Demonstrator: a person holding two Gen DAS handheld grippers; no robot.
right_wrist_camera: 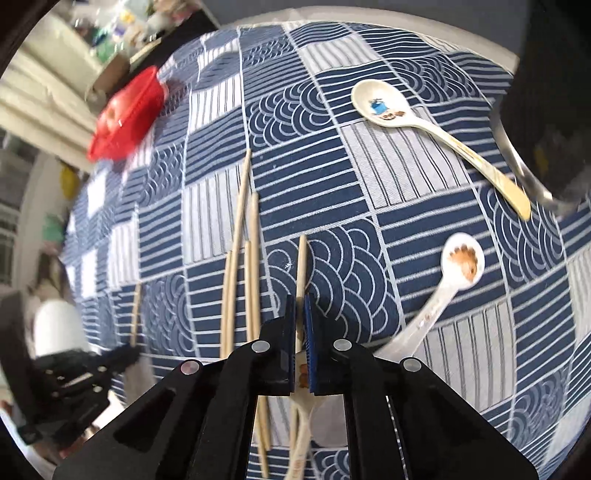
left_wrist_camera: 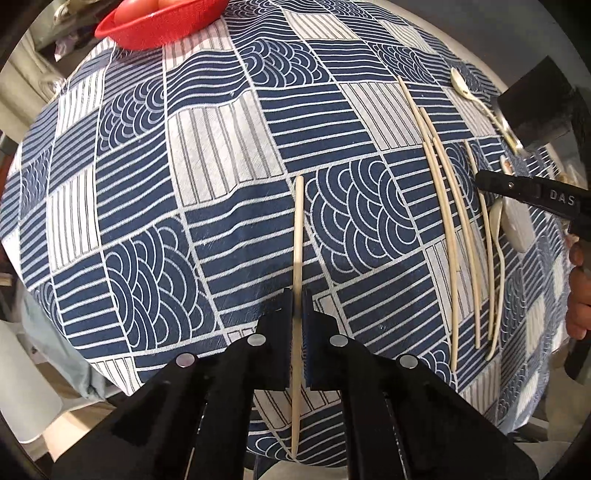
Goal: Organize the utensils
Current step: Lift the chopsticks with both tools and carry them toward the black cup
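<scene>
My left gripper (left_wrist_camera: 297, 299) is shut on a single pale chopstick (left_wrist_camera: 298, 221) that points away over the patterned tablecloth. My right gripper (right_wrist_camera: 300, 306) is shut on another chopstick (right_wrist_camera: 301, 266), just above the cloth. Three more chopsticks (right_wrist_camera: 243, 236) lie side by side to its left; they show at the right of the left wrist view (left_wrist_camera: 448, 206). A cream spoon with a blue print (right_wrist_camera: 384, 107) lies far right. A white spoon with a brown paw print (right_wrist_camera: 461, 262) lies nearer. Another spoon (right_wrist_camera: 301, 435) lies under the right gripper. The right gripper shows in the left wrist view (left_wrist_camera: 484, 181).
A red bowl (left_wrist_camera: 159, 22) with red fruit stands at the far left corner of the table, also in the right wrist view (right_wrist_camera: 122, 114). A metal utensil (right_wrist_camera: 524, 166) and a dark object (left_wrist_camera: 535, 103) sit at the right edge. The cloth (left_wrist_camera: 221, 166) covers the table.
</scene>
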